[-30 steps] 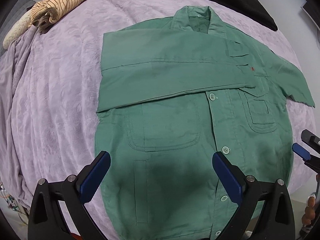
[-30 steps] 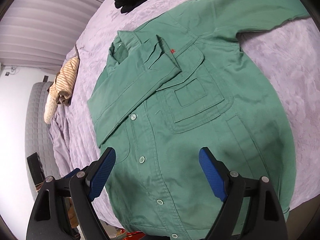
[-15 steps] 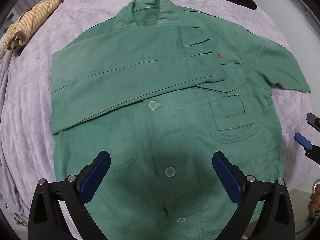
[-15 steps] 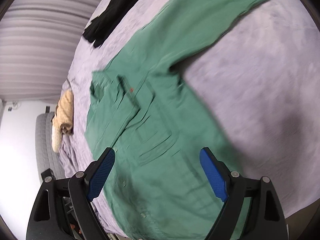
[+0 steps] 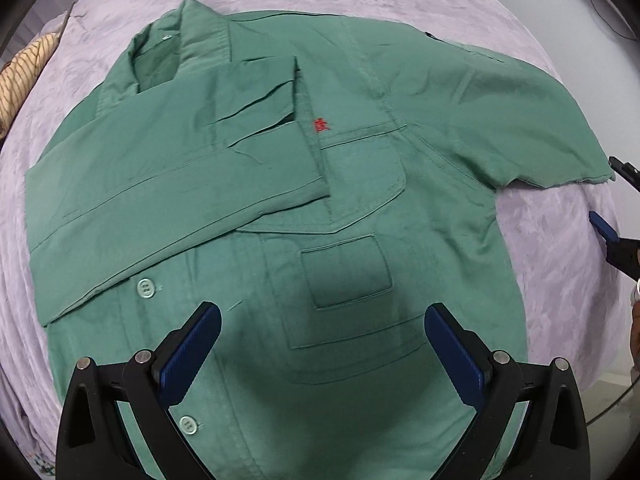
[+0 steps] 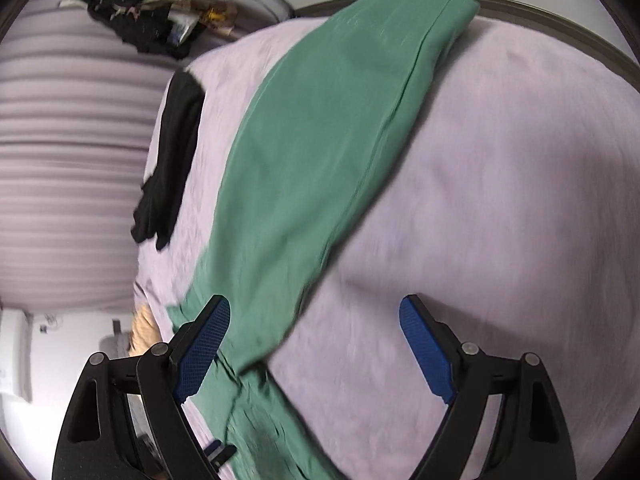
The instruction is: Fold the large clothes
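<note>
While one sleeve of the green button-front cotton shirt [image 5: 320,240] lies folded across its chest on the lilac bed [image 5: 560,248], the other stays outstretched — both tongs [image 5: 322,350] [image 6: 316,346] gape, empty.

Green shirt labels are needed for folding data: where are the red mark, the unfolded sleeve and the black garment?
Red mark [image 5: 321,125], left wrist view, its stitching.
Unfolded sleeve [image 6: 320,128], right wrist view, mid-length.
Black garment [image 6: 174,152], right wrist view, its middle.
</note>
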The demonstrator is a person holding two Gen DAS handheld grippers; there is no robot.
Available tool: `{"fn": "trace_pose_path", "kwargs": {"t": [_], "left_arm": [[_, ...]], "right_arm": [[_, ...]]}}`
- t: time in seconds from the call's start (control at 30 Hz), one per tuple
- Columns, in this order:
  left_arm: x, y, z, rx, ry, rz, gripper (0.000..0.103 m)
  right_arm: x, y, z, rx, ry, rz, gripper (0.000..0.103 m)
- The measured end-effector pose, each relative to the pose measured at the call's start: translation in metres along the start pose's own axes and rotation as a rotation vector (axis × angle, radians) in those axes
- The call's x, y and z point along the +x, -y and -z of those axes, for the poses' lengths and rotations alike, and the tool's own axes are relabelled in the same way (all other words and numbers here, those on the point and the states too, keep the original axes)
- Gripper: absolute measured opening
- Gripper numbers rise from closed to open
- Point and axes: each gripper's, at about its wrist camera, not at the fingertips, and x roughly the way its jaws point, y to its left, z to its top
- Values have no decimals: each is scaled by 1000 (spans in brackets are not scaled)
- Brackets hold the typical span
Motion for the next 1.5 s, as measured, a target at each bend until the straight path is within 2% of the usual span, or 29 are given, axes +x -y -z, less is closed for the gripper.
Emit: {"fn": "trace_pose_path", "kwargs": {"t": [0.23, 0.4, 0.5, 0.57, 0.6, 0.63, 0.77, 0.9, 1.03, 1.13, 1.23, 1.3, 1.4, 1.5], "left_arm": [[13, 21, -22, 6, 11, 9, 102], [11, 22, -34, -14, 35, 28, 102], [3, 16, -39, -23, 74, 27, 102], [-3, 11, -40, -22, 87, 29, 102], [-5, 8, -42, -22, 93, 25, 102], [-6, 5, -42, -21, 97, 22, 102], [-12, -24, -37, -37, 124, 35, 102], [-18, -61, -27, -64, 153, 38, 102], [-25, -104, -22, -87, 179, 14, 102], [-32, -143, -20, -127, 214, -18, 102], [-37, -185, -14, -174, 238, -53, 102], [-35, -215, -9, -213, 240, -83, 102], [-25, -250, 1, -268, 231, -111, 102], [-14, -275, 13, -308, 210, -122, 102]], "right_arm": [[8, 14, -57, 93, 104, -122, 89], [3, 18, -77, 161, 173, -214, 89], [5, 20, -79, 222, 168, -247, 88], [9, 25, -78, 268, 141, -269, 73], [11, 29, -78, 291, 125, -262, 37], [14, 31, -77, 307, 109, -247, 8], [9, 15, -75, 246, 141, -308, 6], [5, -43, -63, 85, 126, -388, 6], [18, -119, -28, -100, 66, -427, 6], [44, -186, 18, -293, -14, -413, 6], [87, -251, 84, -523, -112, -354, 6], [126, -278, 138, -655, -193, -303, 6], [198, -294, 206, -760, -338, -210, 6], [263, -274, 257, -766, -447, -69, 7]]}}
